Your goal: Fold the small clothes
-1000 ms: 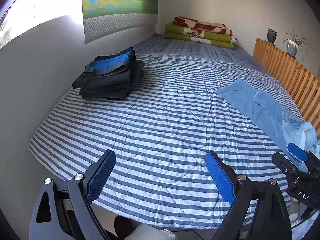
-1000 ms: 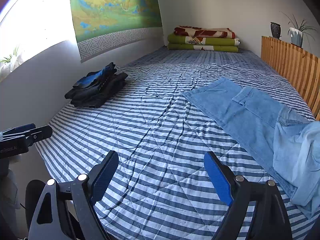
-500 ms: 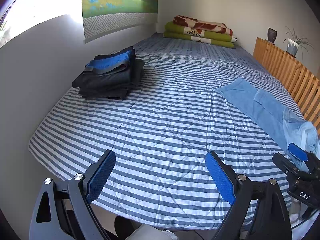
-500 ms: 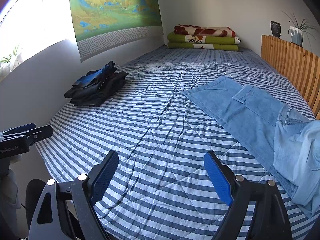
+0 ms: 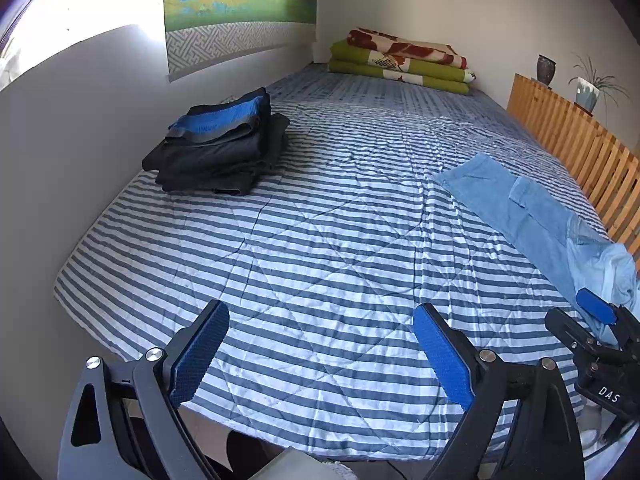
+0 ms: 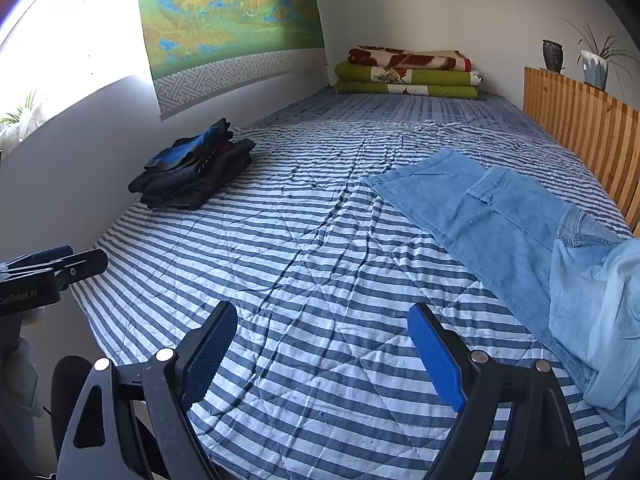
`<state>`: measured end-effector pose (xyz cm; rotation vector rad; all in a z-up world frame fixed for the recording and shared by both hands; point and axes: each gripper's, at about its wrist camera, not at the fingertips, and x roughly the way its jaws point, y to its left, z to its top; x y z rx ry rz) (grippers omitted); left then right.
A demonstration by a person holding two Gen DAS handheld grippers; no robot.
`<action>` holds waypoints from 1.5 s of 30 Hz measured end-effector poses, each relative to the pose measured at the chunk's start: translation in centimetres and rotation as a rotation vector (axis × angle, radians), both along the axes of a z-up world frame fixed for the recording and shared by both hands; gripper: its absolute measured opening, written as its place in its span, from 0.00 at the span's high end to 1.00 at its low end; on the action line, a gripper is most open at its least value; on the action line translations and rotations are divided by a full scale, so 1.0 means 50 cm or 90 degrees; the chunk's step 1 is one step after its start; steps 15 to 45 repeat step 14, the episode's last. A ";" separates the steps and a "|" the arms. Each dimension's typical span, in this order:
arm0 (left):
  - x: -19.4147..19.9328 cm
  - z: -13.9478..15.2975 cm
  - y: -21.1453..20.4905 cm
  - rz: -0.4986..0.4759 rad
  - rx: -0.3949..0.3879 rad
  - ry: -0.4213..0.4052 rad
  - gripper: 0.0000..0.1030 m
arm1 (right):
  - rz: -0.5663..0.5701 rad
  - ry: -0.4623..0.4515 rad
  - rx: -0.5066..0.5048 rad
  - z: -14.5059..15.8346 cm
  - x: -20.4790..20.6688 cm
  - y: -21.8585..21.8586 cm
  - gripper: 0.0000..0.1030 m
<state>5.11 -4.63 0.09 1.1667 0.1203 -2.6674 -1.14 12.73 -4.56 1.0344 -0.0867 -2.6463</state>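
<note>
Light blue denim clothes (image 6: 516, 232) lie spread along the right side of the striped bed (image 6: 320, 272), a paler piece bunched at their near end (image 6: 608, 320). In the left wrist view the same denim (image 5: 532, 216) lies far right. A stack of folded dark clothes with a blue band (image 5: 220, 144) sits by the left wall, also seen as the dark stack (image 6: 192, 168). My left gripper (image 5: 320, 352) hovers open over the bed's near edge, empty. My right gripper (image 6: 320, 352) is open too, left of the denim, holding nothing.
Folded green and red blankets (image 6: 408, 72) lie at the bed's far end. A wooden slatted rail (image 6: 584, 140) runs along the right side, with a vase and a potted plant (image 6: 596, 60) on top. A wall hanging (image 6: 228, 12) covers the left wall.
Both views have shifted only slightly; the right wrist view has drifted a little toward the denim. Nothing was taken hold of, and both grippers remain open.
</note>
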 end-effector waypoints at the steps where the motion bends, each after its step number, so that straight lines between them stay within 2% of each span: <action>1: -0.001 -0.002 0.000 0.000 0.000 -0.001 0.07 | 0.000 -0.001 0.000 -0.001 0.000 0.000 0.18; 14: -0.013 -0.020 -0.005 0.001 0.007 -0.009 0.07 | 0.000 -0.009 -0.001 -0.007 -0.007 0.001 0.18; 45: -0.013 -0.020 -0.005 0.001 0.007 -0.009 0.07 | 0.000 -0.009 -0.001 -0.007 -0.007 0.001 0.18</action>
